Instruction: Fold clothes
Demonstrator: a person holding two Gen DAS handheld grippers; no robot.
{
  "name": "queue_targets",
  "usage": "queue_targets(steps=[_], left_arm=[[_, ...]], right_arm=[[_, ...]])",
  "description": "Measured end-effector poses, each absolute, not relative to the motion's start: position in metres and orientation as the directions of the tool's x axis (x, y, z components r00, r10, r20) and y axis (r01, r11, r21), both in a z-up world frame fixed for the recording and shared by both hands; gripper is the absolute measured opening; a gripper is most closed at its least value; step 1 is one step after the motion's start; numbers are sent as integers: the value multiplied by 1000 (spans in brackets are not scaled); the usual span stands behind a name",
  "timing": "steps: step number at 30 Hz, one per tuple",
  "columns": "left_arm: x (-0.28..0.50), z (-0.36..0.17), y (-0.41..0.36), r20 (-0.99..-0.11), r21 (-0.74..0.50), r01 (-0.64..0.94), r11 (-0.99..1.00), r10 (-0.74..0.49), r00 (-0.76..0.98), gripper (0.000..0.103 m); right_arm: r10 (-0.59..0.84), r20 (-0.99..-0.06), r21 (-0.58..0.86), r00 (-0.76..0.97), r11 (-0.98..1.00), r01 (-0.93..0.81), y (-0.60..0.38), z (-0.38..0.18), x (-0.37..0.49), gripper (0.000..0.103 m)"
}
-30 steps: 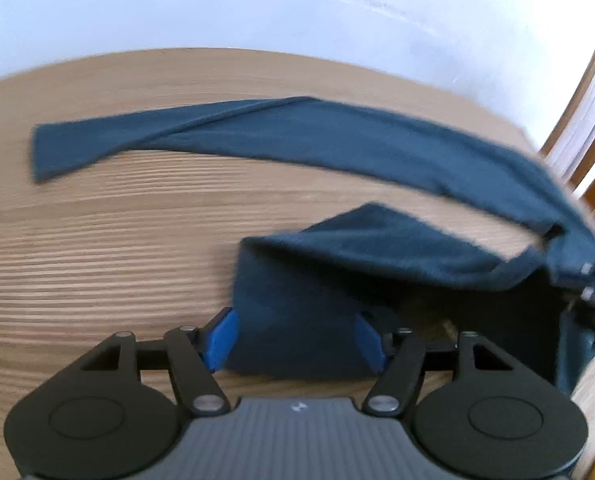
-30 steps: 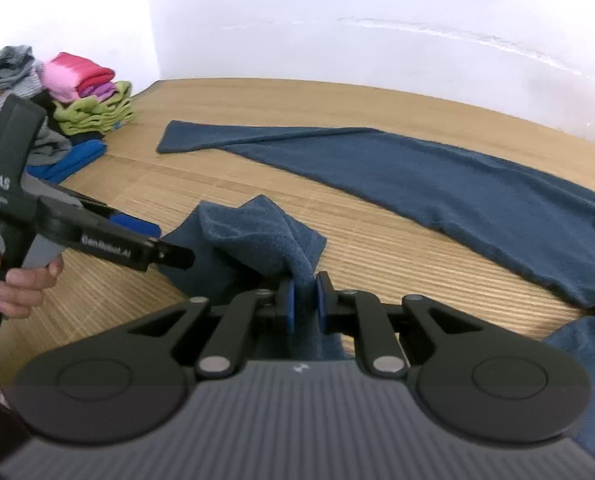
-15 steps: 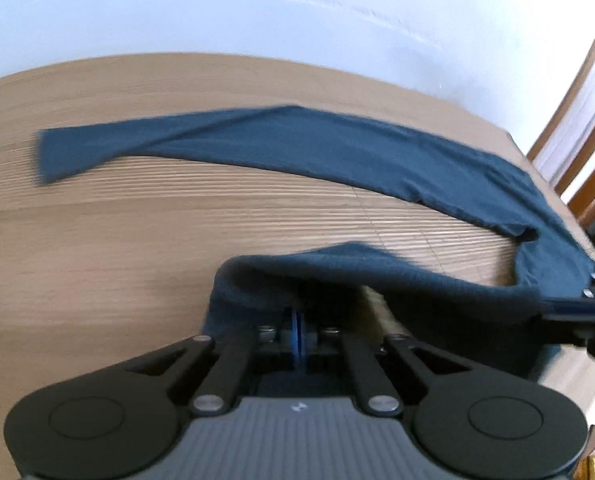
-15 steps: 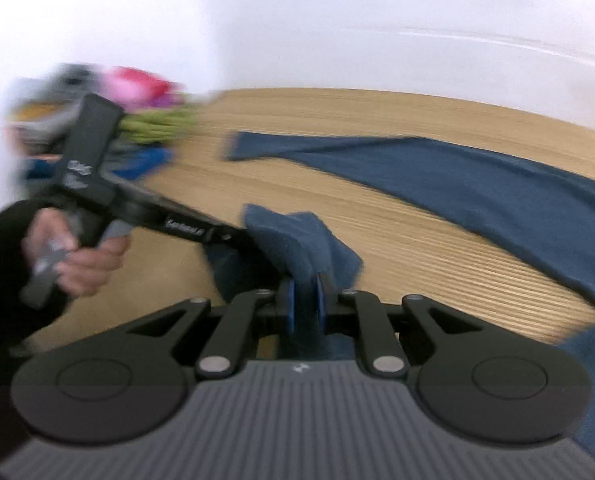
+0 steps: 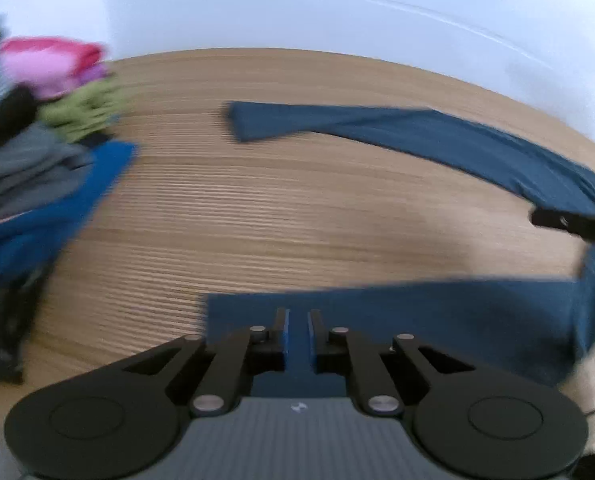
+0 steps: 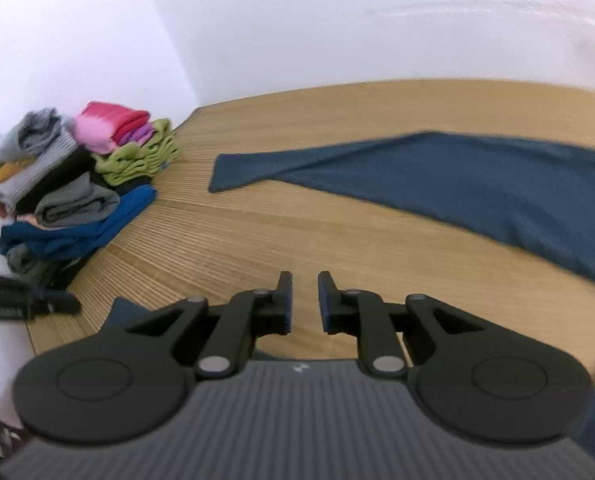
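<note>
A dark blue long-sleeved garment lies on the wooden table (image 5: 297,216). One sleeve (image 5: 397,128) stretches across the far side; it also shows in the right wrist view (image 6: 457,184). A second strip of the garment (image 5: 437,312) lies flat along the near edge. My left gripper (image 5: 297,332) is over that strip's left end, fingers a little apart, with cloth showing in the gap. My right gripper (image 6: 304,300) is open over bare wood, holding nothing. A corner of the garment (image 6: 125,312) peeks out beside it.
A stack of folded clothes (image 6: 69,184) in pink, green, grey and blue sits at the table's left end by the wall; the left wrist view shows that stack (image 5: 37,152) blurred. The other gripper's finger (image 5: 573,222) reaches in from the right.
Both grippers were shut on the near strip, lifted and bunched. They have pulled it out flat along the near edge and opened, letting it go. Both views have swung left.
</note>
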State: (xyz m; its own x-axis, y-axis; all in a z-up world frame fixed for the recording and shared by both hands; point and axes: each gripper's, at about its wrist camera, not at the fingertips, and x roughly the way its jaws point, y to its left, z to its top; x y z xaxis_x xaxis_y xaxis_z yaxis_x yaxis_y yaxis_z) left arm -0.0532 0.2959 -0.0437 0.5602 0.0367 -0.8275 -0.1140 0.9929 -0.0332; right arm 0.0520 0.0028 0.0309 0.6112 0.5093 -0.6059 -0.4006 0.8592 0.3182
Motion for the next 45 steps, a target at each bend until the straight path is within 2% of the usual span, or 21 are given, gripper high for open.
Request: queue_targets(steps=[1,3,6,8,11,14,17,26,28,29,30,33,37,40,41,43,44,45], left_arm=[[-51,-47,285,-828,-22,-73,997,23,561,20],[-48,-55,264,-829,-3,8,1000,-7,559,28],[-39,-63,242,-834,-25,126,992,-90,545,29],[-34,-68,229,-836,-37,204,978,-142,530,31],[-27,-76,209,-838,-55,317,947,-216,501,32],[-28,-78,194,-835,-51,385,922,-251,489,32],[-38,-77,184,-827,-58,430,901,-285,484,33],[-64,-74,178,-812,-46,491,870,-318,489,37],[-68,-74,181,-805,-44,499,865,-326,496,45],[-71,-72,179,-798,-31,507,861,-326,506,51],[-75,-71,178,-791,-17,516,856,-327,517,60],[-85,-69,167,-764,41,568,822,-341,548,69],[-84,-80,144,-744,118,598,793,-329,582,72],[-71,-101,134,-758,246,529,812,-179,627,71],[-69,-104,141,-771,242,515,822,-159,616,69],[-64,-109,154,-797,237,488,840,-119,592,55],[-62,-111,161,-811,228,477,849,-105,576,22],[-62,-106,168,-830,177,489,854,-137,541,5]], right_arm=[[492,-612,320,619,870,-375,-4,31,43,22],[425,-629,309,651,905,-292,-24,29,20,34],[308,-663,302,682,944,-133,-49,26,-16,48],[239,-687,308,686,951,-23,-62,22,-38,52],[213,-722,358,658,929,91,-70,15,-60,52],[246,-748,420,617,895,152,-69,5,-68,52],[251,-772,415,584,895,164,-54,1,-65,52],[133,-862,259,488,945,199,-23,-17,-63,47],[104,-853,240,512,949,207,-23,-16,-65,20],[114,-841,261,528,942,213,-26,-16,-65,12],[132,-824,299,550,927,226,-30,-14,-66,11],[180,-757,394,628,892,219,-42,0,-68,10],[183,-693,400,697,902,162,-43,21,-64,10],[188,-659,417,728,897,146,-45,32,-65,10],[192,-645,431,740,891,144,-47,35,-66,10],[197,-621,446,759,885,135,-50,39,-71,10],[198,-608,448,769,885,125,-52,42,-74,10],[200,-595,448,778,886,115,-53,44,-77,10]])
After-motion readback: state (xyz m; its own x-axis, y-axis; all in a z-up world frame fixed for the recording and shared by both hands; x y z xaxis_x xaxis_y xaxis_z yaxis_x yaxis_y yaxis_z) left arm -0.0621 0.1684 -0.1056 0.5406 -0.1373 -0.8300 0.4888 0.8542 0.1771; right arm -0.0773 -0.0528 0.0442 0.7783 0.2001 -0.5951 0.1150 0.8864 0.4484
